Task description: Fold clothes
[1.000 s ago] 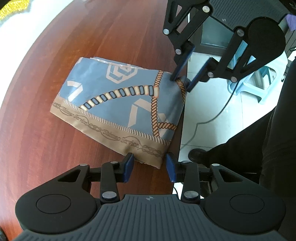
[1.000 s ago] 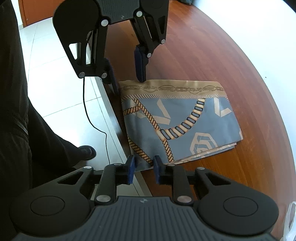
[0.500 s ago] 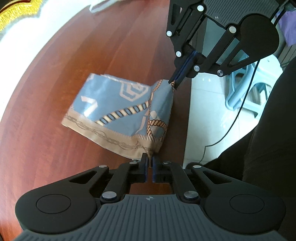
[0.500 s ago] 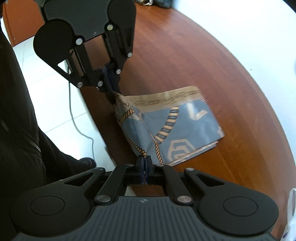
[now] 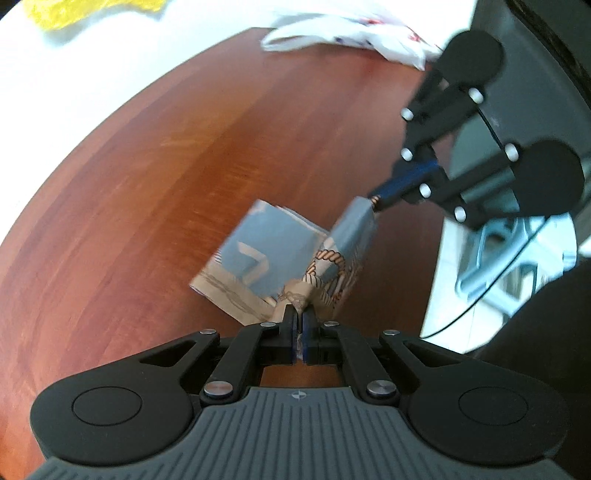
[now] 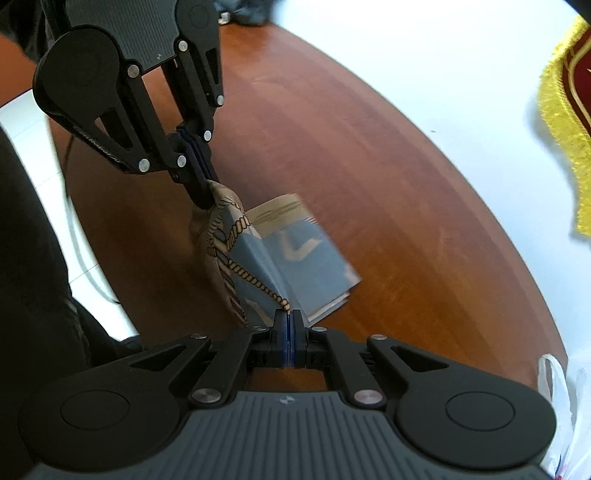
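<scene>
I have the left gripper (image 5: 299, 314) pinched tight on the tan-bordered near corner of the folded scarf (image 5: 273, 254), and the right gripper (image 6: 288, 317) clamped just as tight on the other near corner, where the rope print ends. I take both corners on the same edge so that edge comes up level and the cloth hangs between my two grips instead of twisting. The near half of the scarf is off the wooden table (image 5: 147, 206) and bellies down between the grippers, while the far half rests flat on the wood. That resting half serves as my anchor: I judge that carrying the raised edge across it will lay one more fold. Both grippers point steeply downward, which keeps the fingers clear of the tabletop. The silky cloth looks slippery, so a corner could slide out. A white plastic bag (image 5: 351, 33) lies well apart at the far table edge.
</scene>
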A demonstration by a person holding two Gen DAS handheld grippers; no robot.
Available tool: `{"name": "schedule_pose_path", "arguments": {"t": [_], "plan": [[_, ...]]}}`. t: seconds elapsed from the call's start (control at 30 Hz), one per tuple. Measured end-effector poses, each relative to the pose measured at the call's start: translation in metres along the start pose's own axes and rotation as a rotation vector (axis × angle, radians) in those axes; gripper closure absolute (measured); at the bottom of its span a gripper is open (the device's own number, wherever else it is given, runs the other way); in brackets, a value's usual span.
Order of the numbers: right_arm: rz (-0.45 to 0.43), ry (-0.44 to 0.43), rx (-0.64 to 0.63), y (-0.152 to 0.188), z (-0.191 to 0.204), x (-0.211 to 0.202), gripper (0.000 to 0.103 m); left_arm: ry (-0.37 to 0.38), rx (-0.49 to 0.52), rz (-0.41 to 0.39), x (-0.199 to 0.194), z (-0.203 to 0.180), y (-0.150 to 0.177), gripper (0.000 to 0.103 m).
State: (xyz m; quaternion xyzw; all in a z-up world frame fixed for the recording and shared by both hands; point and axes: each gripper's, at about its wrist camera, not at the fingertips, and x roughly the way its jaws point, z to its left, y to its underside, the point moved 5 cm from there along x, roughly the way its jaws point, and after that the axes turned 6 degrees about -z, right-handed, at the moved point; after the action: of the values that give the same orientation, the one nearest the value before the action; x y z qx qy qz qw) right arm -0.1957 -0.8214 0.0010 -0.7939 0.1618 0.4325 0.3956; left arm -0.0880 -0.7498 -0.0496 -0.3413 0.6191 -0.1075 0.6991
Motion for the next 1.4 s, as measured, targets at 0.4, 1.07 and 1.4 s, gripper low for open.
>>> {"name": "schedule_pose_path", "arguments": {"t": [0.4, 1.07, 1.4], "plan": [[0.032, -0.016, 0.023, -0.017, -0.051, 0.054, 0.102, -0.124, -0.198, 0.042, 0.043, 0.050, -0.018, 0.100], [0.052, -0.080, 0.027, -0.004, -0.077, 0.102, 0.079, -0.192, -0.330, 0.071, 0.068, 0.086, -0.014, 0.069], [0.026, -0.081, 0.096, -0.008, -0.087, 0.090, 0.063, -0.186, -0.354, 0.049, 0.048, 0.082, -0.015, 0.064]]}}
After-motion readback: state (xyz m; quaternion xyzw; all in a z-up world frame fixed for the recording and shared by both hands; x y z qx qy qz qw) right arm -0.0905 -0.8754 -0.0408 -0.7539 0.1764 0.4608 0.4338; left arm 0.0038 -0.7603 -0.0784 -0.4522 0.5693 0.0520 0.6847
